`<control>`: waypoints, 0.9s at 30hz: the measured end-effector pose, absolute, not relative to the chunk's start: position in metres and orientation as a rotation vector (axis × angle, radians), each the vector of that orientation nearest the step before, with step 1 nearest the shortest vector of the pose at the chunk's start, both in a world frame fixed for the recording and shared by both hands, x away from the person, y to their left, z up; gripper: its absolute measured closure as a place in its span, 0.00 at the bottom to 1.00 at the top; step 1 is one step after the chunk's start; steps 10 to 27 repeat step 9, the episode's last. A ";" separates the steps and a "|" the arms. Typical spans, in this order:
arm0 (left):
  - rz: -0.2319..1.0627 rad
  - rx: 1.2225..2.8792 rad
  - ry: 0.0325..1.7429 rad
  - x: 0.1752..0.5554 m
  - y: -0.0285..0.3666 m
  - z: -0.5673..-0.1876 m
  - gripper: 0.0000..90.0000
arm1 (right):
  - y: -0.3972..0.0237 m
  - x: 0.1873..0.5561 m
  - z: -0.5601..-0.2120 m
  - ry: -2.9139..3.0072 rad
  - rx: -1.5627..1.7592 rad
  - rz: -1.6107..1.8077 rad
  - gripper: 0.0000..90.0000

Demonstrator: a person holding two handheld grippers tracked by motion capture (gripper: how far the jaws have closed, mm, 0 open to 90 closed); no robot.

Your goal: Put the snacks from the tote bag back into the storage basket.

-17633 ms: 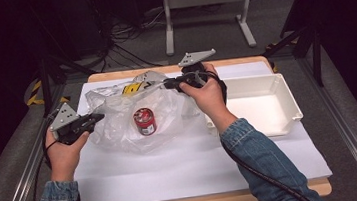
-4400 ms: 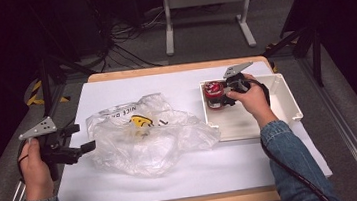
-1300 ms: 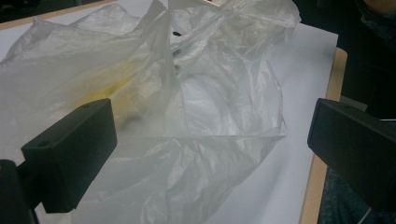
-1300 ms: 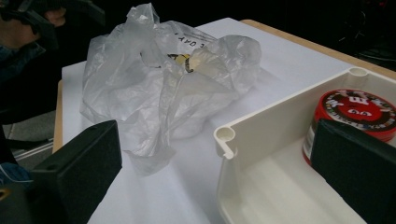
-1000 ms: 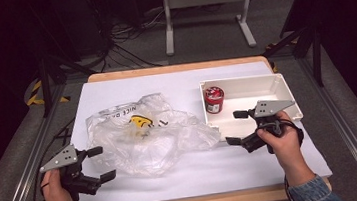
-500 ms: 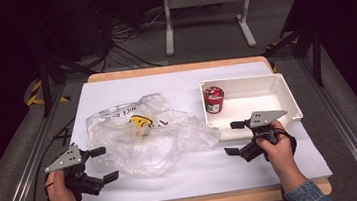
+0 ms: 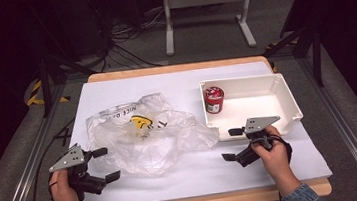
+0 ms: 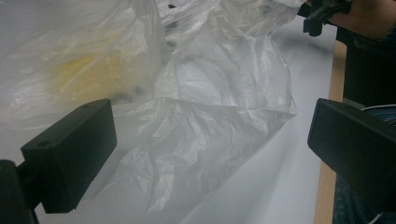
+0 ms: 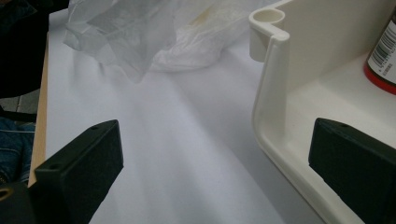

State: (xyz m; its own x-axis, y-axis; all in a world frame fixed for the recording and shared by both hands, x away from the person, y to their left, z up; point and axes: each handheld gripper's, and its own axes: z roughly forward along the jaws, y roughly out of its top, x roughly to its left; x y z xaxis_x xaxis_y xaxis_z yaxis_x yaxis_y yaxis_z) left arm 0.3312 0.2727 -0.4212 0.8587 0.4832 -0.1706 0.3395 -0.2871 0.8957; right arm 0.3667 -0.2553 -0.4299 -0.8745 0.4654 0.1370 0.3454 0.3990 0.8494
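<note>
Red can [image 7: 214, 99] stands upright in the white bin [image 7: 287, 100], far-left corner, w/ its side close to the bin's left wall. Nothing grips it. In the right gripper view its lower edge and barcode [image 9: 384, 51] show at the right, just past the bin's near corner [image 9: 267, 28].

Left of the bin lies the clear plastic bag [image 7: 145, 134], crumpled and flat-ish, yellow print up, mid-table on the white sheet [image 7: 274, 166]. It looks empty, tho folds hide part of the inside.

Right gripper [image 7: 231, 144] hovers at the bin's near-left corner, jaws wide apart, holding nothing; one jaw sits over the bin rim, the other over bare sheet. Left gripper [image 7: 104, 164] sits near-left, just beside the bag's near edge, also wide open and empty; in the left gripper view the bag's folded corner [image 8: 196, 140] lies between its jaws w/o touching either.

Judgement: can-to-bin looks done; step in hand is pulling both hands clear, or tidying the bag. To do it well:
- Lift the right gripper up before moving it near-ward, so the jaw over the rim doesn't nudge the bin and tip the can.
- If taking the bag, pinch a doubled fold w/ the left gripper, not a single film layer, which will slip.
- Drag the bag left, away from the bin.
</note>
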 end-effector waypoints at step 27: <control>0.176 1.912 0.618 0.331 0.271 -0.423 0.02 | -0.258 0.369 -0.436 2.524 0.766 1.464 0.03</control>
